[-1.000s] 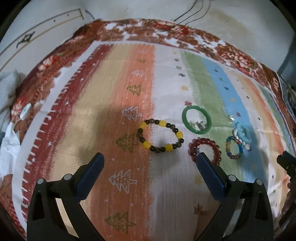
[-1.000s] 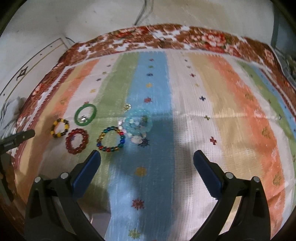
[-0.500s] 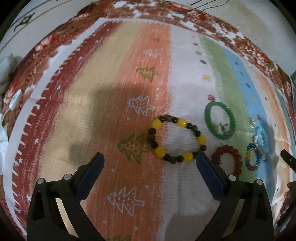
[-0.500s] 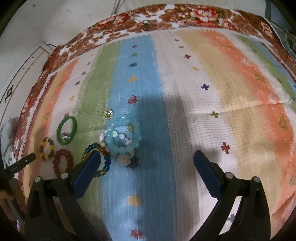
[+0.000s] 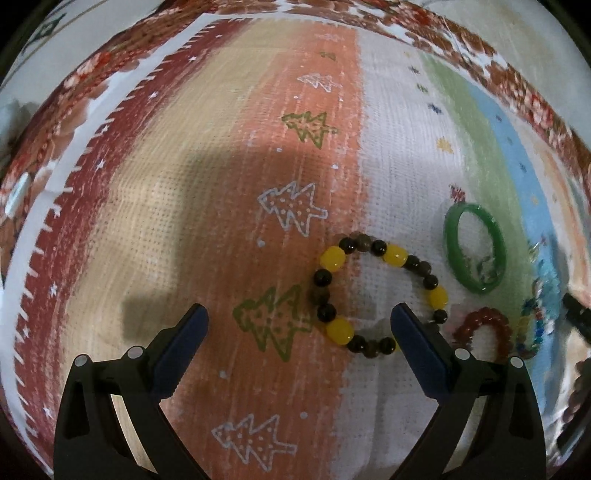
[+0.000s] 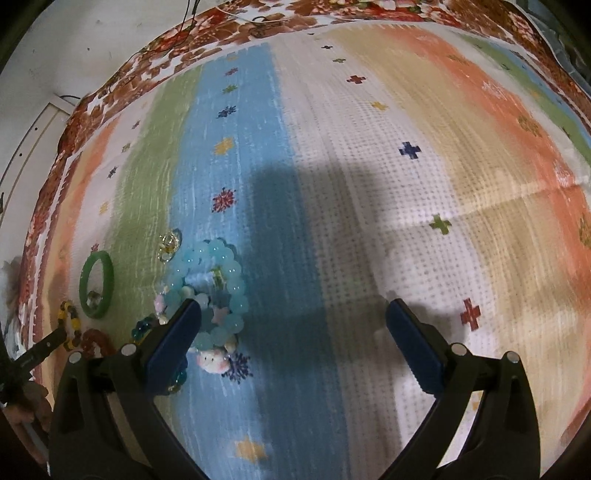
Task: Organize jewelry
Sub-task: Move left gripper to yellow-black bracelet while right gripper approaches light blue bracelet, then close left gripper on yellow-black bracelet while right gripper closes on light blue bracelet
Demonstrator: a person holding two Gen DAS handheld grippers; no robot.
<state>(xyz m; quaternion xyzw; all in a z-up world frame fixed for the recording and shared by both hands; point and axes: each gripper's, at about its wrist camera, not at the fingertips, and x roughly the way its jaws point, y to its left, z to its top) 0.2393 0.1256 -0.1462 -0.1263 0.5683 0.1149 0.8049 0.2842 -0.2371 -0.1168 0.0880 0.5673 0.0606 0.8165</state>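
Note:
A yellow and dark bead bracelet point(image 5: 382, 295) lies flat on the striped cloth, just ahead of my left gripper's right finger point(image 5: 417, 350). My left gripper point(image 5: 297, 321) is open and empty, low over the cloth. A green bangle point(image 5: 452, 254) and a red bead bracelet point(image 5: 484, 326) lie to its right. In the right wrist view a pale blue bead bracelet point(image 6: 218, 258) lies by the left finger point(image 6: 173, 343) of my right gripper point(image 6: 293, 317), which is open and empty. The green bangle point(image 6: 96, 284) and a multicolour bead bracelet point(image 6: 142, 328) lie further left.
The striped cloth point(image 6: 369, 184) has a brown floral border point(image 6: 258, 22). A small clear ring point(image 6: 170, 239) lies beyond the blue bracelet. A small pink and white charm point(image 6: 212, 360) lies beside the right gripper's left finger. The left gripper's tip point(image 6: 40, 347) shows at the far left.
Both grippers have dropped lower and moved forward toward the jewelry. The yellow and dark bracelet now lies right by my left gripper's right finger, the blue bracelet by my right gripper's left finger.

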